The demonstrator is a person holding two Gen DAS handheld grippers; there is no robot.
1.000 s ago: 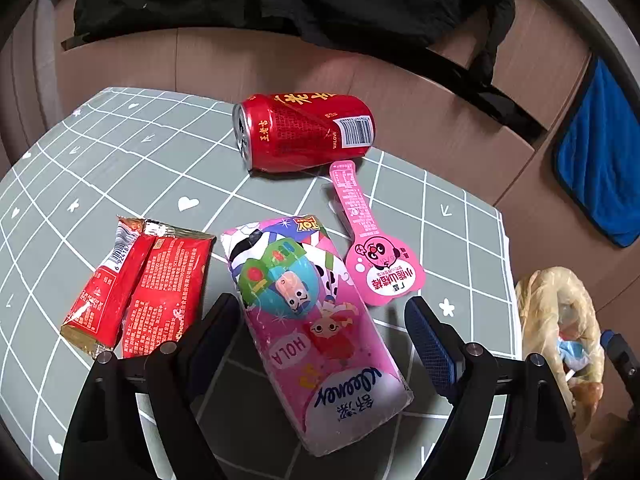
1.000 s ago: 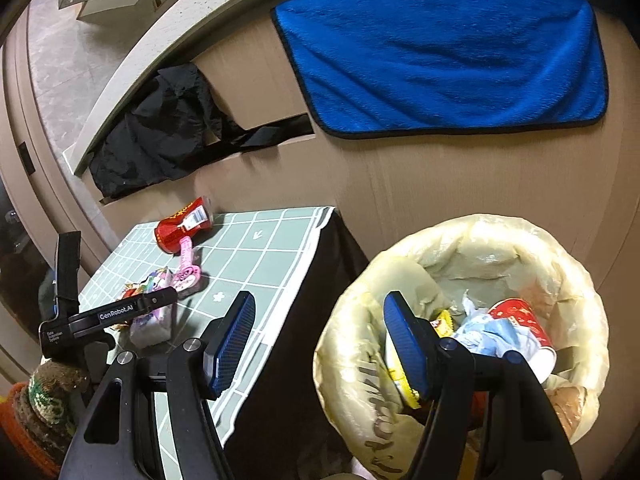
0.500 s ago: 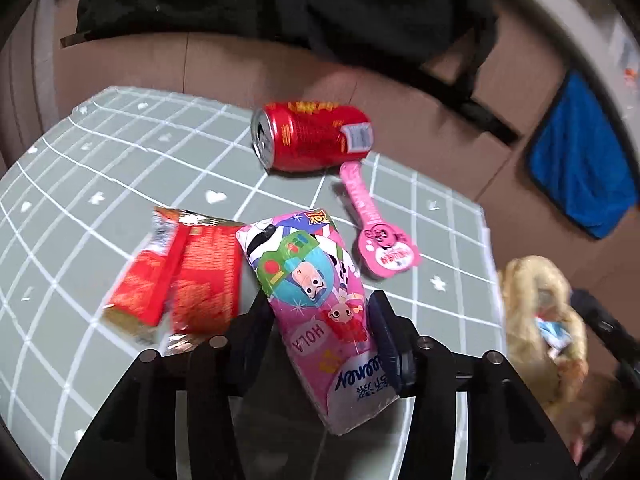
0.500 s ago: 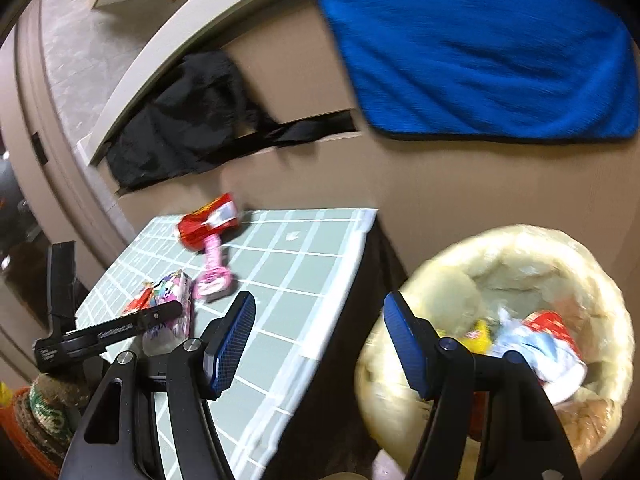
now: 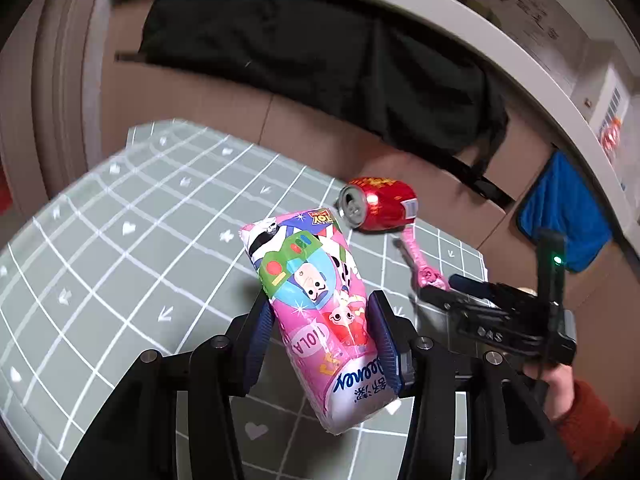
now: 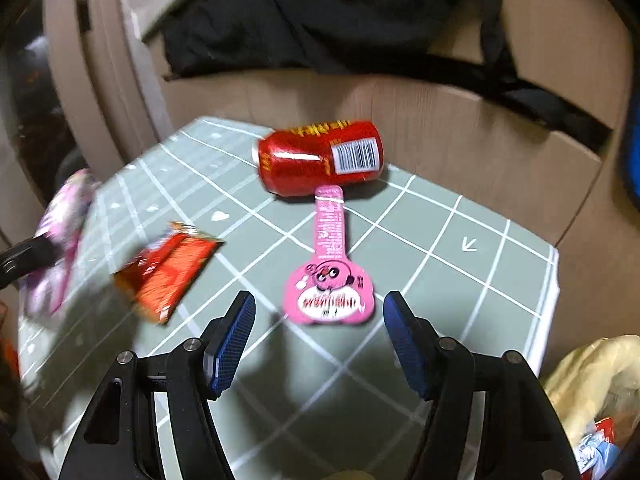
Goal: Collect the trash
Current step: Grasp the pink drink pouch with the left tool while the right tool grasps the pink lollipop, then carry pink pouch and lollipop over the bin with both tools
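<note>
left gripper (image 5: 322, 344): black frame, ribbed blue pads; jaws have just been closing and now clamp the tissue pack between them
tissue pack (image 5: 316, 304): soft glossy plastic, pink with cartoon print, oblong and pillow-shaped; held tilted, lifted off the table, lower end white with blue lettering
right gripper (image 6: 318, 344): same black frame and blue ribbed pads; jaws spread wide, nothing between them, hanging over the table just short of the lollipop wrapper
lollipop wrapper (image 6: 330, 264): flat pink plastic, long narrow stem widening to a round head with a cartoon face; lies flat, stem tip touching the can
can (image 6: 320, 156): red metal cylinder on its side, shiny, white barcode panel near one end; at the far edge of the table by the wall
red sachets (image 6: 166, 270): crinkled foil, rectangular, orange-red; flat on the table left of the lollipop wrapper, blurred
table (image 5: 120, 240): grey-green cloth with white grid lines, small hearts and arrows
trash bag (image 6: 592, 380): yellowish thin plastic, crumpled rim, off the table's right edge, scraps inside
left view only: open can mouth facing the camera; the person's hand (image 5: 560, 390) in a rust knit sleeve on the right gripper's handle; blue towel (image 5: 564, 216) on the wall
right view only: red sachets, trash bag, barcode side of can; tissue pack only a pink blur at far left
black cloth (image 5: 320, 60): matte fabric draped over the ledge behind the table
</note>
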